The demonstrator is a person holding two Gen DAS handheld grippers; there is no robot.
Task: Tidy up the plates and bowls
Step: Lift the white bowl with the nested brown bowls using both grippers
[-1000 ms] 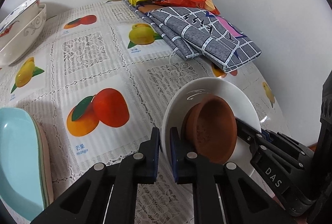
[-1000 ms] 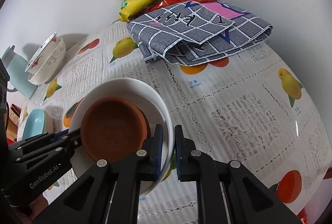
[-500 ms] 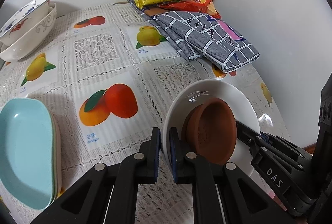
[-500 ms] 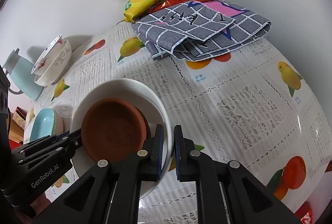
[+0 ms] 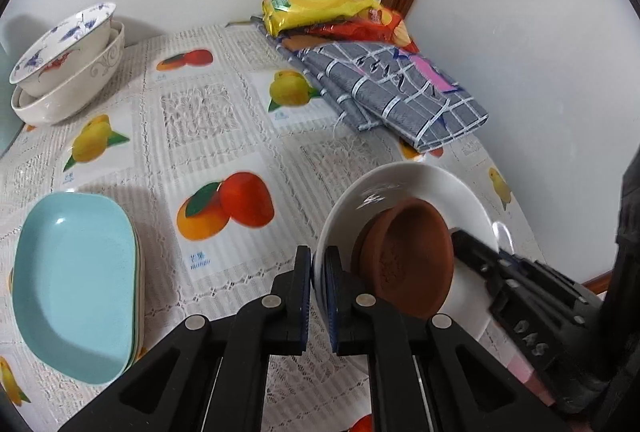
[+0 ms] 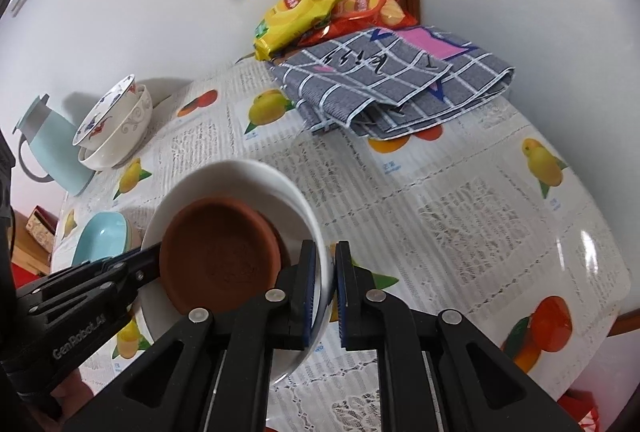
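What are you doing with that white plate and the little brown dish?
A person holds a gripper in each hand, and both pinch one white plate by its rim, the left gripper on one side, the right gripper on the other. A brown clay dish sits on the plate. The plate is tilted above the fruit-print tablecloth. Nearby wait a stack of light blue dishes and two stacked bowls.

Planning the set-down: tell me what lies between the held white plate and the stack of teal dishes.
Nothing visible: only bare tablecloth lies between the white plate, clamped by the left gripper and right gripper, and the teal dishes.
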